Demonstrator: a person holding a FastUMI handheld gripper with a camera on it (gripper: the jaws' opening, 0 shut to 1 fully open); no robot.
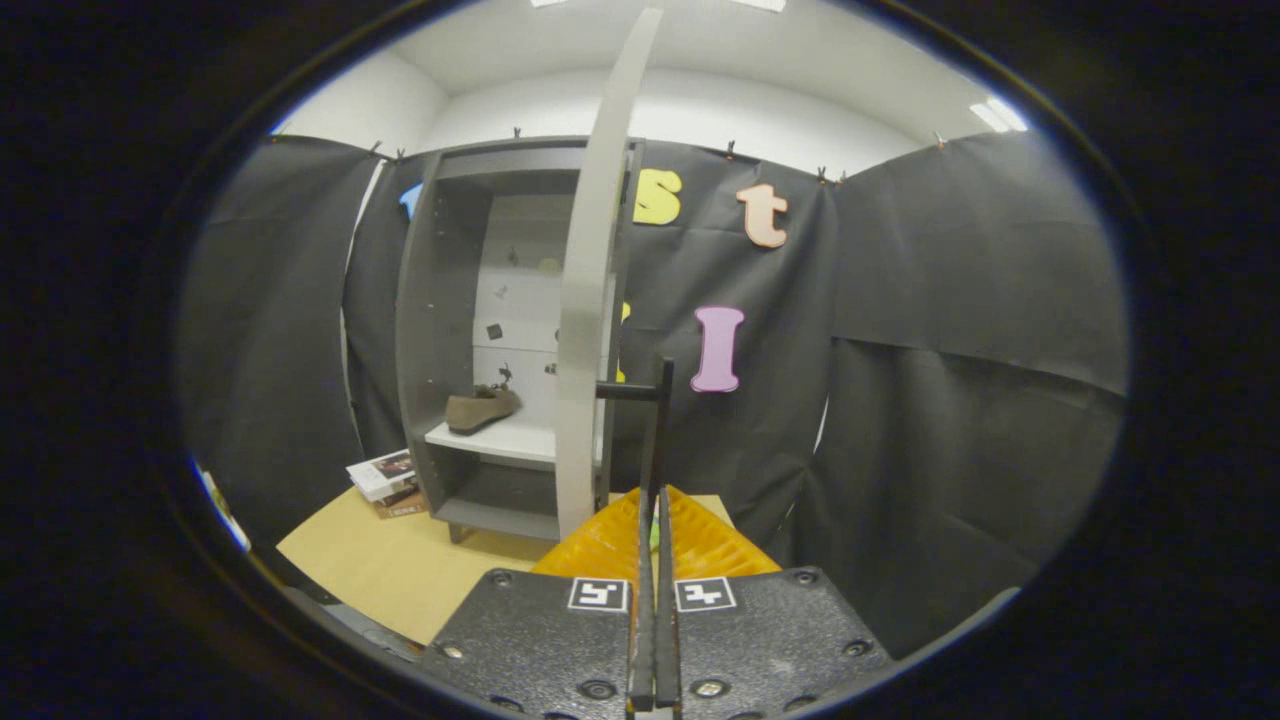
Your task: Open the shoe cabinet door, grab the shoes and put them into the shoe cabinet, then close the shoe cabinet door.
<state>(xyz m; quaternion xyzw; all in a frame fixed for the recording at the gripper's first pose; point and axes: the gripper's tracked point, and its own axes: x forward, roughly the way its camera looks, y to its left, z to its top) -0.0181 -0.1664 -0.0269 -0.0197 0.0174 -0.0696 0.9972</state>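
we see the gripper (655, 520) closed on the door handle (655, 440), a thin upright black bar between its fingers. the cabinet door (590, 300) stands open, edge-on just ahead; the shoe (482, 408) lies on the shelf beyond, left of the door.

shoe (482, 408) on shelf (500, 440) in cabinet (450, 330) | door (590, 300) right | books (385, 482) left
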